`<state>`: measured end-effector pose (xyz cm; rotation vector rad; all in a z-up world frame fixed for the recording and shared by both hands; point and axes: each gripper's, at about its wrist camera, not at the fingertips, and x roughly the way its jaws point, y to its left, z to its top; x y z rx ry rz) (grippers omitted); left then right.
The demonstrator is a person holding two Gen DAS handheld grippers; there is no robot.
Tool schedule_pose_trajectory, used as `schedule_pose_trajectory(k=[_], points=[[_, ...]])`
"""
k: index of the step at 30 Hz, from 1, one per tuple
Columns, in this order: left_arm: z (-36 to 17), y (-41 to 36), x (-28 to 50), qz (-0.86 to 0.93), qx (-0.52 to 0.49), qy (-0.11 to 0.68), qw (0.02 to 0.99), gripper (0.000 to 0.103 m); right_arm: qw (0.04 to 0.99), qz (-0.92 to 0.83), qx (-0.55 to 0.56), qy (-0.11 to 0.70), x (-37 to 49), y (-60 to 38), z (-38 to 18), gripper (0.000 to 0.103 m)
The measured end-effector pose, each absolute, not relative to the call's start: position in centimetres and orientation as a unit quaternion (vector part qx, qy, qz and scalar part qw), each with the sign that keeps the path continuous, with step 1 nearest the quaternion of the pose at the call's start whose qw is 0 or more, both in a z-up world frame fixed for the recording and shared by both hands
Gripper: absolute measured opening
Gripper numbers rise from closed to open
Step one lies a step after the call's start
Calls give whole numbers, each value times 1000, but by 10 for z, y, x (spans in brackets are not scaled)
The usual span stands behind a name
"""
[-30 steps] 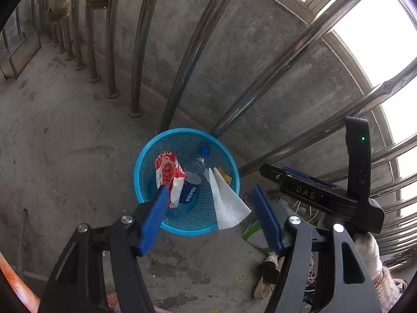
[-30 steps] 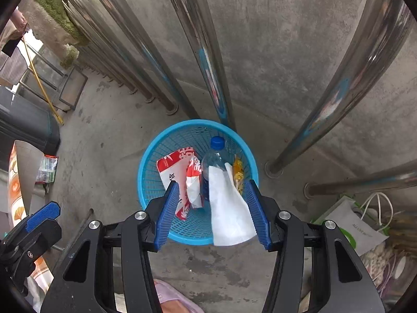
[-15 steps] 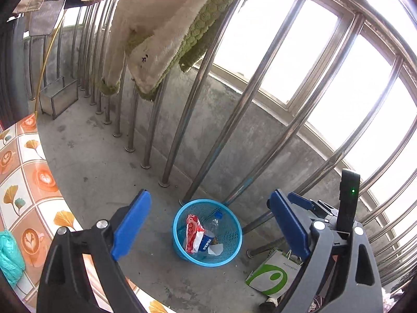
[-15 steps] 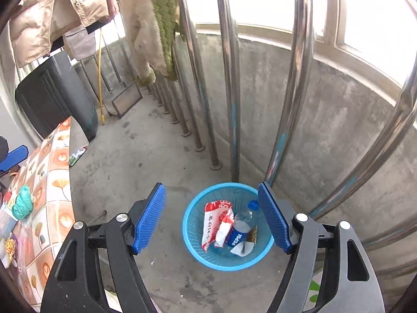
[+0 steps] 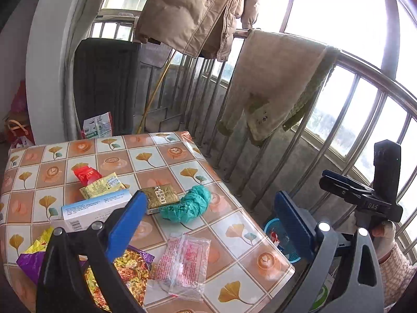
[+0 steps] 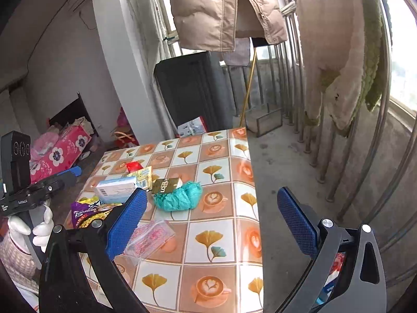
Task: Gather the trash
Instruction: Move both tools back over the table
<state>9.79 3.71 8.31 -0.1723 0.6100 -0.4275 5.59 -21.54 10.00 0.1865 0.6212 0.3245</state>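
Observation:
On the tile-patterned table (image 5: 161, 156) lies the trash: a crumpled teal bag (image 5: 186, 204) (image 6: 178, 197), a gold packet (image 5: 161, 195), a white and blue box (image 5: 96, 208), a red wrapper (image 5: 87, 176), a yellow packet (image 5: 103, 184), a clear pink-printed bag (image 5: 182, 263) and a purple and gold snack bag (image 5: 125, 263). My left gripper (image 5: 208, 200) hangs above the table's near side, jaws opening, nothing between them. My right gripper (image 6: 211, 193) hovers over the table's right edge, jaws also opening and empty. The blue basket (image 5: 273, 230) stands on the floor beyond the table, partly hidden.
Steel railing bars (image 5: 260, 167) run along the right, with a cream towel (image 5: 276, 83) draped over the rail and a beige jacket (image 5: 198, 10) hanging above. A dark cabinet (image 5: 104, 86) and a carton (image 5: 97, 127) stand behind the table. Pink boxes (image 6: 60, 154) lie on the floor.
Both grippers rose and swung away from the blue basket to face the table. Their jaws widened. The white paper that hung over the basket's rim dropped inside.

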Motion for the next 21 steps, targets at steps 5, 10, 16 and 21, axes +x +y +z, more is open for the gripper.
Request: schedule_pose_trajectory(k=[5,10,16,21], points=[[49,117,56,-121,-136,337,924,96,886,214,116,393,75,-153,59,87],[20,157,22,-85,-186,364,909,92,832,219,184,476,78,-127,13,77],[-13,183,18,-79,-277,397,872,87,781,207,253,532,82,-119,-20,71],[-36,194,32,-97,-348,419,833,87,751,195,291,560,87,-117,-39,63]])
